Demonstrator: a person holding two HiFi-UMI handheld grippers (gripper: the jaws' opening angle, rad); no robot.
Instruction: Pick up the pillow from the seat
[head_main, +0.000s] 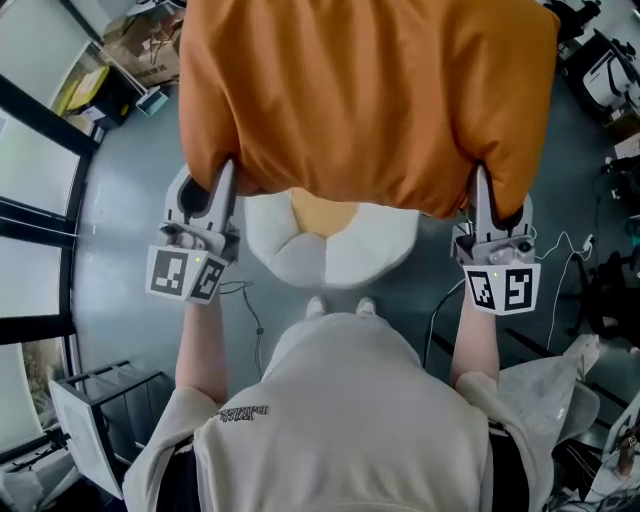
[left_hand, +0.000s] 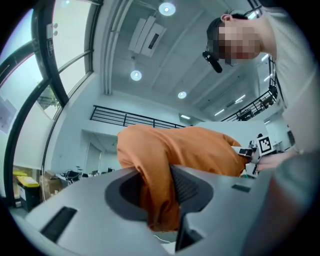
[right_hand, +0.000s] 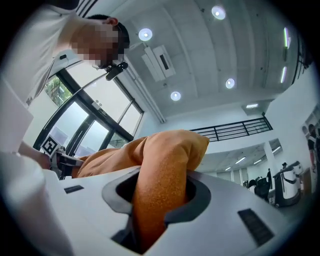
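Note:
A big orange pillow (head_main: 370, 90) hangs in the air, filling the top of the head view, above a white padded seat (head_main: 340, 250). My left gripper (head_main: 222, 185) is shut on the pillow's lower left corner, and my right gripper (head_main: 483, 195) is shut on its lower right corner. In the left gripper view a fold of the orange pillow (left_hand: 175, 150) is pinched between the left gripper (left_hand: 157, 195) jaws. In the right gripper view a thick roll of the pillow (right_hand: 160, 165) fills the right gripper (right_hand: 160, 195) jaws. Both gripper cameras point up at the ceiling.
Grey floor lies around the seat, with cables (head_main: 250, 310) on it. A glass window wall runs along the left. A white rack (head_main: 100, 420) stands at lower left, cardboard boxes (head_main: 140, 50) at upper left, a plastic bag (head_main: 550, 390) and equipment at right.

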